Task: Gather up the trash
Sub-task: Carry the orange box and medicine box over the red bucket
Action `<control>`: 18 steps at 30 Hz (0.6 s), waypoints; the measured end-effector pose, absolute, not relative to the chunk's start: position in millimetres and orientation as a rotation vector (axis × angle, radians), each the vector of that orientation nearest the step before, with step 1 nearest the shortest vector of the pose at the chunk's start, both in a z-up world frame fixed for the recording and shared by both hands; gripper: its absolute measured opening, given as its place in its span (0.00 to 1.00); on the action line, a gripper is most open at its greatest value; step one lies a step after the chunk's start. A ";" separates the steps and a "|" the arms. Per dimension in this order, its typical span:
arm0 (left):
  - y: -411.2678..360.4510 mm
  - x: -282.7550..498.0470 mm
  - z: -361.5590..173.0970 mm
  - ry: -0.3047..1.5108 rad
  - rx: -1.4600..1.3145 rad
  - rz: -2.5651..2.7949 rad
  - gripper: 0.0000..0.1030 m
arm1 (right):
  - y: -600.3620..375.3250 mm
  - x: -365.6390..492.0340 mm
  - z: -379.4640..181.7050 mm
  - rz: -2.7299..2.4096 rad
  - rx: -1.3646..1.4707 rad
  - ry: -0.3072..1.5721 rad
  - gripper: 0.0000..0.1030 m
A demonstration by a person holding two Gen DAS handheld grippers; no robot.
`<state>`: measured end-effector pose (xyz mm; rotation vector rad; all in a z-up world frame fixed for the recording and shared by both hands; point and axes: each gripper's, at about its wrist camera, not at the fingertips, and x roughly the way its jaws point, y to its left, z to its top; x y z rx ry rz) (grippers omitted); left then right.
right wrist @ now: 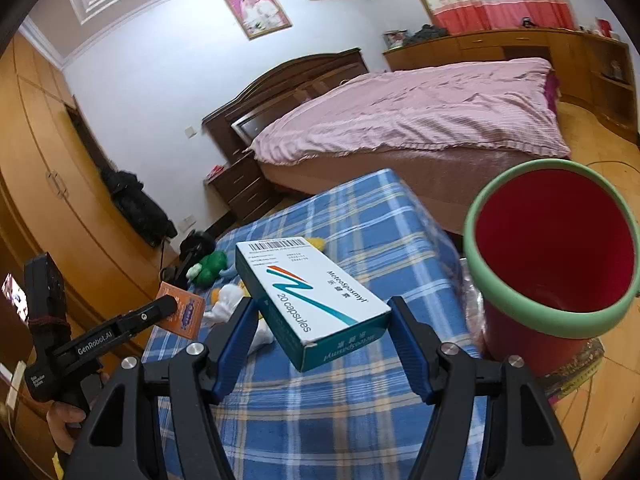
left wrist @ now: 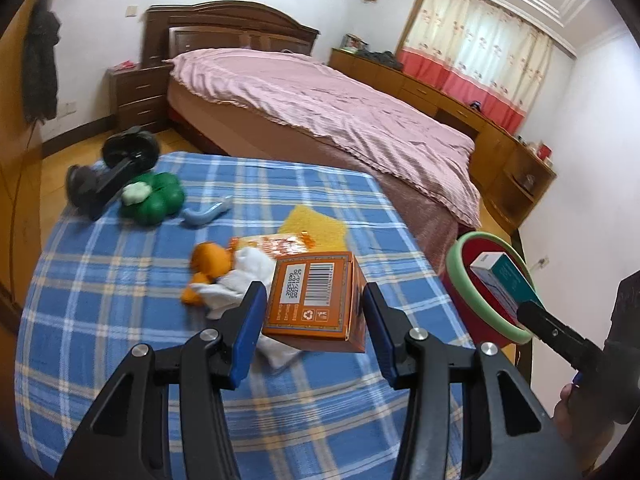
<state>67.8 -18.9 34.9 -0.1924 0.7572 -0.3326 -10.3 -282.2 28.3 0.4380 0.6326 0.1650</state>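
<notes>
Left tool (left wrist: 314, 314) clamped on orange box (left wrist: 316, 300), lifted above table (left wrist: 120, 280); right tool (right wrist: 320, 332) clamped on capsule box (right wrist: 316, 300) near red bin (right wrist: 556, 240) off table's right edge.

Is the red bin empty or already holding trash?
Looks empty: the right wrist view into the red bin shows only bare red walls; its very bottom is hidden.

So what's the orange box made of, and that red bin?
The orange box looks like thin printed cardboard: folded edges, a barcode label, a slight sheen. The red bin seems to be smooth matte plastic with a pale green rim, though I can't be certain.
</notes>
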 end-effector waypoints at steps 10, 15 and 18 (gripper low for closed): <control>-80.7 76.3 45.0 0.750 -0.102 -0.446 0.49 | -331.2 -28.0 32.3 0.039 0.495 0.577 0.67; -115.8 83.6 48.0 0.748 -0.060 -0.502 0.49 | -362.0 -36.7 31.5 -0.054 0.514 0.552 0.67; -137.7 87.6 48.5 0.750 -0.038 -0.535 0.49 | -379.7 -42.5 28.1 -0.105 0.522 0.543 0.67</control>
